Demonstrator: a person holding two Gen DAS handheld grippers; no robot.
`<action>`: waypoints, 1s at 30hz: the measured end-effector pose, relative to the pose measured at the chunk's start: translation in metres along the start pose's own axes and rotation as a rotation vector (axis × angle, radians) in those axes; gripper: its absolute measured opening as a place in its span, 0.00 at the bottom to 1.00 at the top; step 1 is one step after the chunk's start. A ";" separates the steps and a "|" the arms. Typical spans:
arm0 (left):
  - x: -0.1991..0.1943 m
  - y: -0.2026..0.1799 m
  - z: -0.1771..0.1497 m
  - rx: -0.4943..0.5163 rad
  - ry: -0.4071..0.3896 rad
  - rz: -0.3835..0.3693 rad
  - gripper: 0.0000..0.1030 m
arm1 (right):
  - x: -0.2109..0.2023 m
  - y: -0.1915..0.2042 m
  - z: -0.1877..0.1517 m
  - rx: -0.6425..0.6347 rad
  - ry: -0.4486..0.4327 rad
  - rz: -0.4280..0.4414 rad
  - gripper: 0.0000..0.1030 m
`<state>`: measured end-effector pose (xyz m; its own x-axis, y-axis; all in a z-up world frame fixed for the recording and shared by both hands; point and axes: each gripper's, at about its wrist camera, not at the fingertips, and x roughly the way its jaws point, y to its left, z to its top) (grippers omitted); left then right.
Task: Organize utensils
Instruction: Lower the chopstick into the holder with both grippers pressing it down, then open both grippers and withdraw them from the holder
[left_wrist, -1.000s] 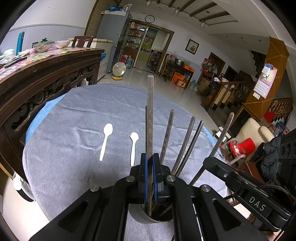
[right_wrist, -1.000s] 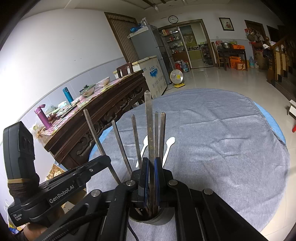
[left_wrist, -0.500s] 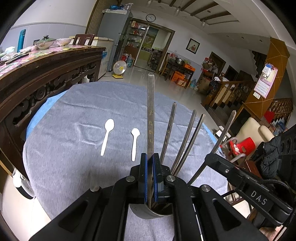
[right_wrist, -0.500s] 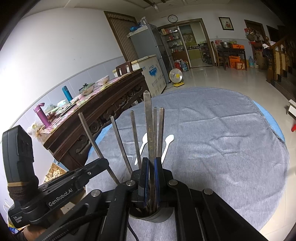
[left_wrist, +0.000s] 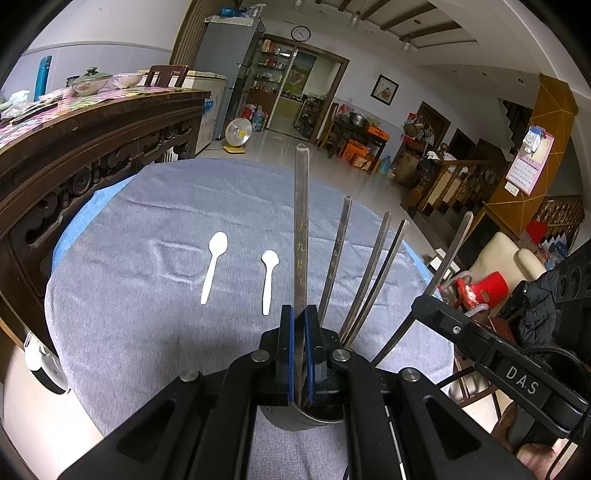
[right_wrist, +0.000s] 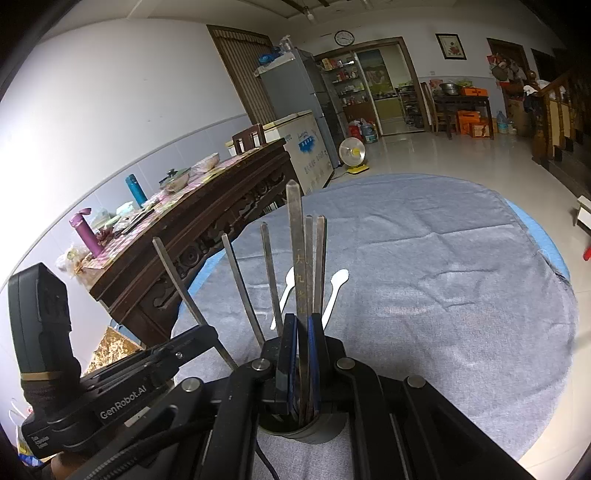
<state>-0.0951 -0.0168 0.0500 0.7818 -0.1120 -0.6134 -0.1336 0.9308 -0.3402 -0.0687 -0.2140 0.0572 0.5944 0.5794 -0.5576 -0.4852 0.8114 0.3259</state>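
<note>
Chopstick (left_wrist: 301, 236) clamped upright between blue pads of left tool (left_wrist: 300, 354), left wrist view; gold characters run down its shaft, lower end drops into metal holder cup (left_wrist: 295, 419) under the tool. Four more metal chopsticks (left_wrist: 364, 280) stand in same cup, fanning right. Cup sits on round worktop under grey cloth (left_wrist: 147, 332), near its close edge. Two white plastic spoons lie flat on cloth beyond the cup, apart from each other: larger spoon (left_wrist: 213, 266) to the left, smaller spoon (left_wrist: 269, 280) nearer the held chopstick, bowls pointing away. Right tool body, marked DAS, enters at right edge. Dark carved sideboard (left_wrist: 92, 147) stands left of worktop.

Right wrist view: right tool (right_wrist: 303, 354) pads closed together on a chopstick (right_wrist: 297, 251) with gold characters, also upright, its base in the holder cup (right_wrist: 303, 430). Other chopsticks (right_wrist: 240, 291) lean left out of the cup, two more stand just right of the gripped one. Both white spoons partly hidden behind the sticks; one spoon (right_wrist: 338, 284) shows right of them, other spoon (right_wrist: 287, 288) just left. Left tool body, marked GenRobot.AI, sits lower left. Cannot tell if both tools pinch the same stick.
</note>
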 end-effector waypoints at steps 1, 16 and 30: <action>0.000 0.000 0.000 0.000 0.000 0.000 0.05 | 0.000 0.000 0.000 0.000 0.000 0.000 0.07; 0.001 0.002 -0.002 -0.003 0.012 0.001 0.05 | 0.005 0.001 -0.006 -0.003 0.026 -0.014 0.07; 0.003 0.003 -0.006 0.000 0.024 -0.002 0.05 | 0.006 0.001 -0.008 -0.002 0.034 -0.017 0.08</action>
<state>-0.0964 -0.0161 0.0427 0.7671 -0.1223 -0.6298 -0.1323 0.9304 -0.3418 -0.0710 -0.2108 0.0480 0.5802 0.5628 -0.5887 -0.4767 0.8208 0.3148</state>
